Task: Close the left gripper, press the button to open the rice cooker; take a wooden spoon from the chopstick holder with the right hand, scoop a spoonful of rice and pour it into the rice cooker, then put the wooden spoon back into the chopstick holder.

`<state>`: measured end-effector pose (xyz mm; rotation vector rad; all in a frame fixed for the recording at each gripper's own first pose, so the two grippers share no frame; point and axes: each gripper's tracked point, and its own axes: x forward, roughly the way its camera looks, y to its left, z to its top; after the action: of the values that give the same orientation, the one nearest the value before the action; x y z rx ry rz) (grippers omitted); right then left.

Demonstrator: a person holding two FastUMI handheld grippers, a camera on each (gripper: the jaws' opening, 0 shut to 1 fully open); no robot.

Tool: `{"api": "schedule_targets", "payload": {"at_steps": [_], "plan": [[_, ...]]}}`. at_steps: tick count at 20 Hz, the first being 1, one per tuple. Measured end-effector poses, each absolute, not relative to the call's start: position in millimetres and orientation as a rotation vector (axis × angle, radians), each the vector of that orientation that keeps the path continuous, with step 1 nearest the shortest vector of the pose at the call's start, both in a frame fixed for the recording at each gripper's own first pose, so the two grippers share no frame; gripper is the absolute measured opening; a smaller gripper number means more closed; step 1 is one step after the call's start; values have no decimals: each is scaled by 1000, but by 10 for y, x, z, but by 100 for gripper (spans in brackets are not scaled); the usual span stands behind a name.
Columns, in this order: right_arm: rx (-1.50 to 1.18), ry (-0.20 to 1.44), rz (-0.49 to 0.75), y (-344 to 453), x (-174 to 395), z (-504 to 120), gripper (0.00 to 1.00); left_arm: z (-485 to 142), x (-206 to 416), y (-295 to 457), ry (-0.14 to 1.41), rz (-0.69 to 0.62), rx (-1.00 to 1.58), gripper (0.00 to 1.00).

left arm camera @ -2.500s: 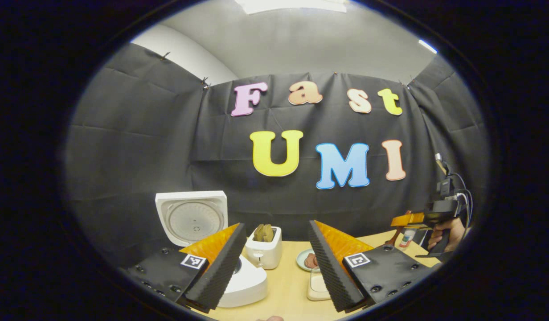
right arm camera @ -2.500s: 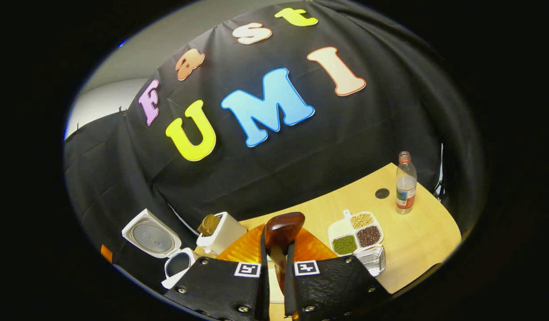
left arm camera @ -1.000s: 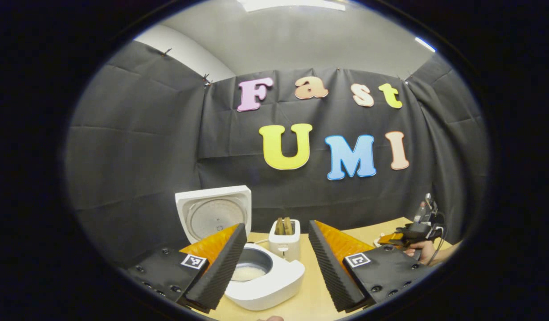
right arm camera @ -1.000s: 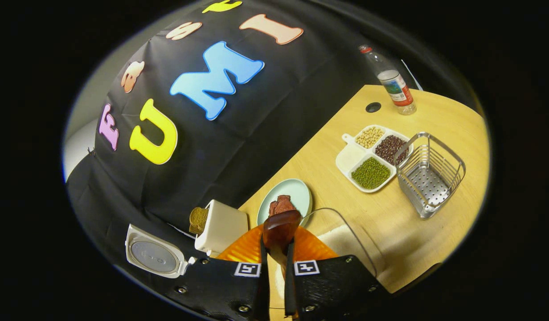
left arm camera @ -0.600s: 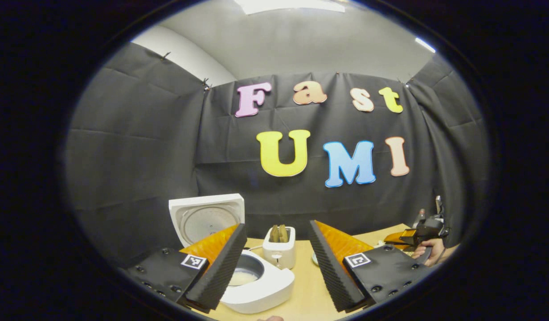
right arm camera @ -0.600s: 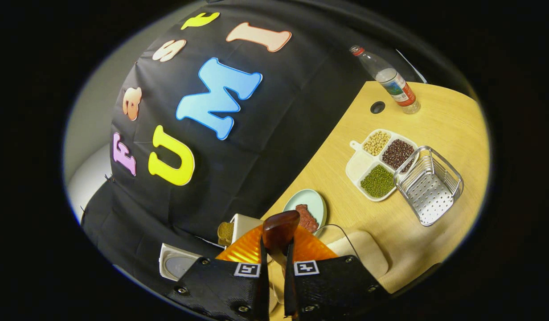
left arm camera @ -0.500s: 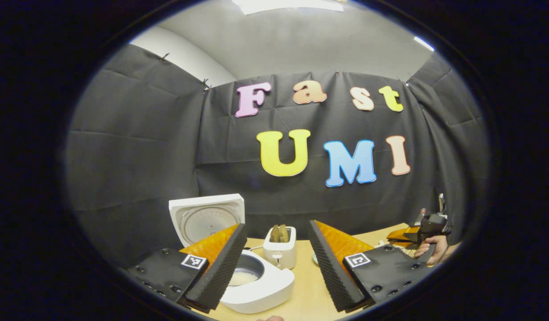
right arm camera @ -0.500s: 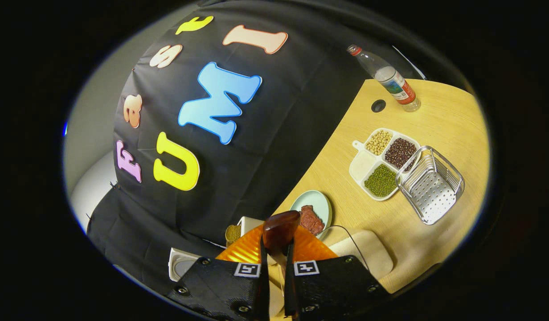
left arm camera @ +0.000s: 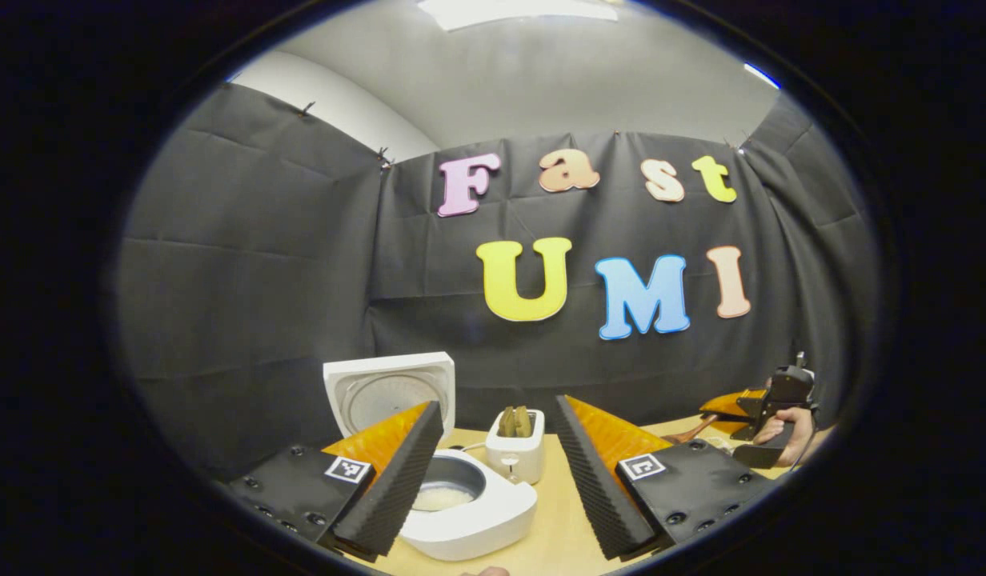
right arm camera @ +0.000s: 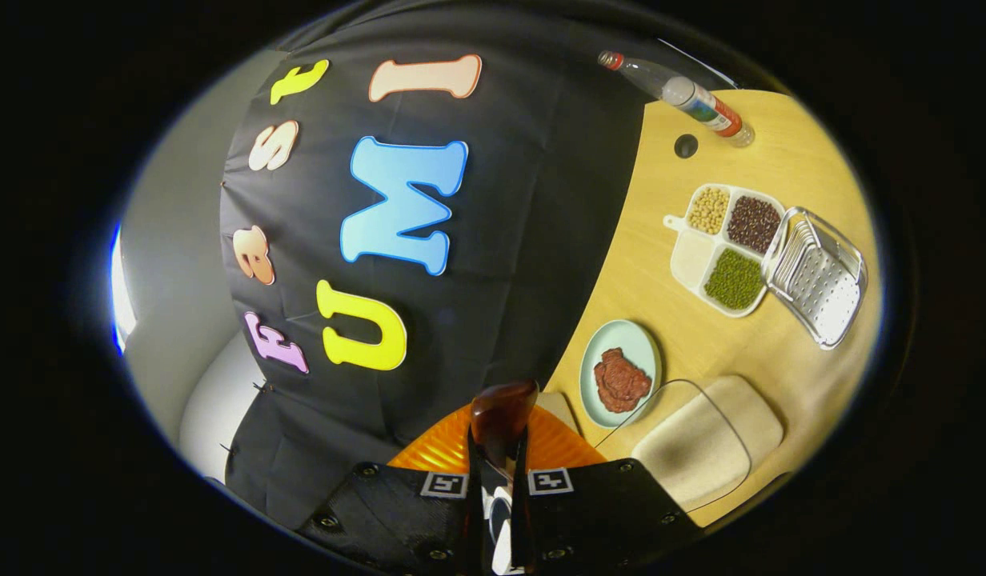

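Note:
The white rice cooker (left arm camera: pixel 477 516) stands open on the table, its lid (left arm camera: pixel 389 390) upright, with rice (left arm camera: pixel 435 498) in the pot. My left gripper (left arm camera: pixel 497 412) hangs open just in front of it, nothing between its fingers. My right gripper (right arm camera: pixel 498 448) is shut on the dark wooden spoon (right arm camera: pixel 503 412), whose bowl sticks out past the fingertips; that view is rolled far over. In the left gripper view the right gripper (left arm camera: pixel 749 404) is far right, held by a hand (left arm camera: pixel 781 424). The metal chopstick holder (right arm camera: pixel 817 276) lies beside the divided tray (right arm camera: pixel 689 260) of grains.
A white toaster (left arm camera: pixel 517 444) with bread stands behind the cooker. A pale green plate (right arm camera: pixel 637 344) with brown food, a clear container (right arm camera: pixel 705 444) with a pale filling and a water bottle (right arm camera: pixel 689 94) are on the wooden table (right arm camera: pixel 661 176). Black cloth walls the back.
The right gripper has rolled further over with the spoon still in it and risen a little at the far right. The left gripper has shifted only slightly, staying open.

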<state>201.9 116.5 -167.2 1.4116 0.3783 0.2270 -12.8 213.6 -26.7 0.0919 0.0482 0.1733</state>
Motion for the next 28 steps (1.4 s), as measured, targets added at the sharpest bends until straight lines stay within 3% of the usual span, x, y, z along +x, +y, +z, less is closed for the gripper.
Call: {"api": "schedule_targets", "payload": {"at_steps": [10,28], "plan": [[1378,445,438,2348,2239,-1220,13,-330,-193,2433,57,232,100,99],[1236,598,569,4164,2609,-1324,13,-386,-290,2915,55,314,100,97]]}}
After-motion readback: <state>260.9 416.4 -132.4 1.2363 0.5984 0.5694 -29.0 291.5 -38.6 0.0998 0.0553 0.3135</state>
